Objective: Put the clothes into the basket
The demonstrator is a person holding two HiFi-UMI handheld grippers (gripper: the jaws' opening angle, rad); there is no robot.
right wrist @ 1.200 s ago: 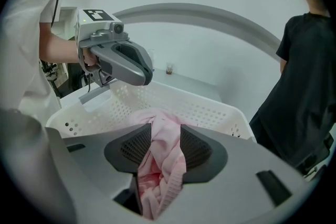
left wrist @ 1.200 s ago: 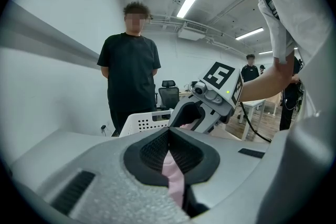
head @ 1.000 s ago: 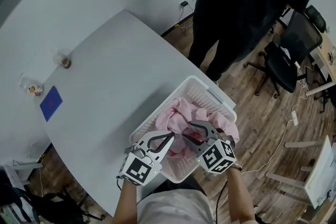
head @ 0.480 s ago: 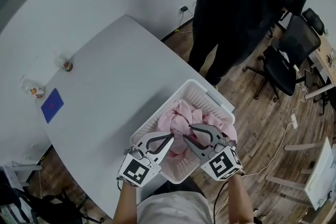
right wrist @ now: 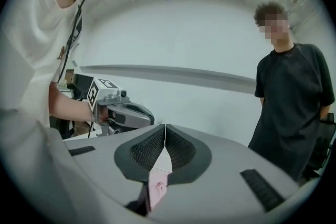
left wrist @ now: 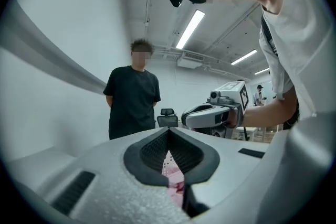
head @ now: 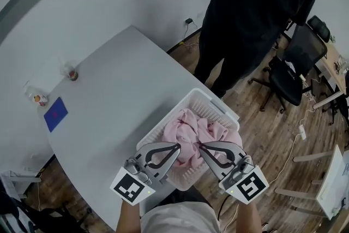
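Observation:
The white slatted basket (head: pixel 217 105) stands on the near right corner of the white table (head: pixel 114 90), with a heap of pink clothes (head: pixel 191 127) inside it. Both grippers hover over the basket's near edge, tips pointing toward each other. My left gripper (head: pixel 179 145) is shut, its pads meeting with nothing between them (left wrist: pixel 169 130). My right gripper (head: pixel 199 145) is shut too and holds nothing (right wrist: pixel 165 127). Pink cloth shows only through the gap behind each pair of jaws. Each gripper view shows the other gripper across from it.
A person in black (head: pixel 251 13) stands just beyond the table's far right edge. A black office chair (head: pixel 297 60) is on the wooden floor to the right. A blue card (head: pixel 56 115) and two small items (head: pixel 72 75) lie at the table's far left.
The right jaws, open over the pink clothes before, have closed empty. Both grippers have drawn back from the heap toward the basket's near edge.

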